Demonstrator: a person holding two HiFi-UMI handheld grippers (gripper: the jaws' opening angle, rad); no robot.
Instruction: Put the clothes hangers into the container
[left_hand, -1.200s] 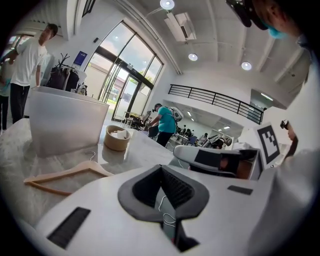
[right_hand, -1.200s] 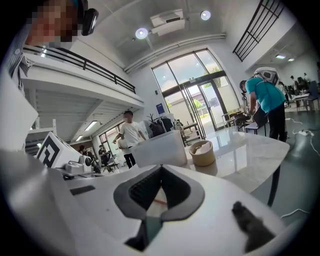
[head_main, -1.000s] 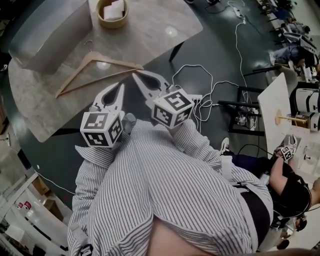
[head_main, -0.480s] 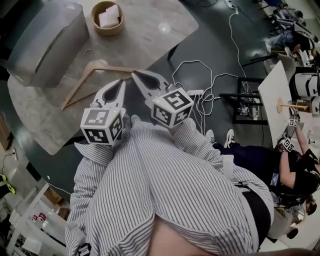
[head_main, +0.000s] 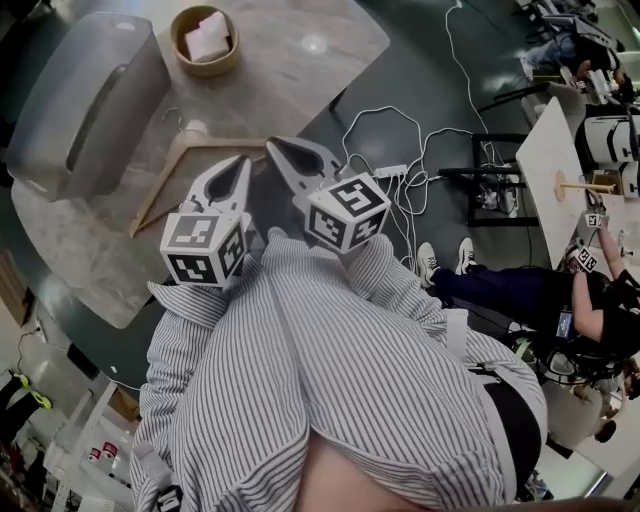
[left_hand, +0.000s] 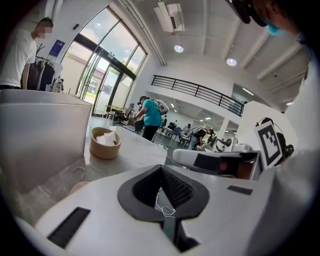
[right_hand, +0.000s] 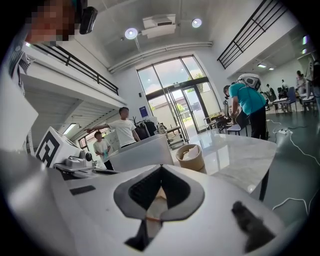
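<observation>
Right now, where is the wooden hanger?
In the head view, upper left, the wooden hanger lies on the table beside the grey container, ahead of the left gripper.

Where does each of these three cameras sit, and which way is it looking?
Head view: on the person's head, facing steeply down at the table, hanger, left gripper and right gripper; striped sleeves show.
Left gripper view: on the left gripper, along its shut jaws toward the bowl and grey container.
Right gripper view: on the right gripper, along its shut jaws, the same way.
Shared: all show bowl and container; both gripper views catch the person's head above.
</observation>
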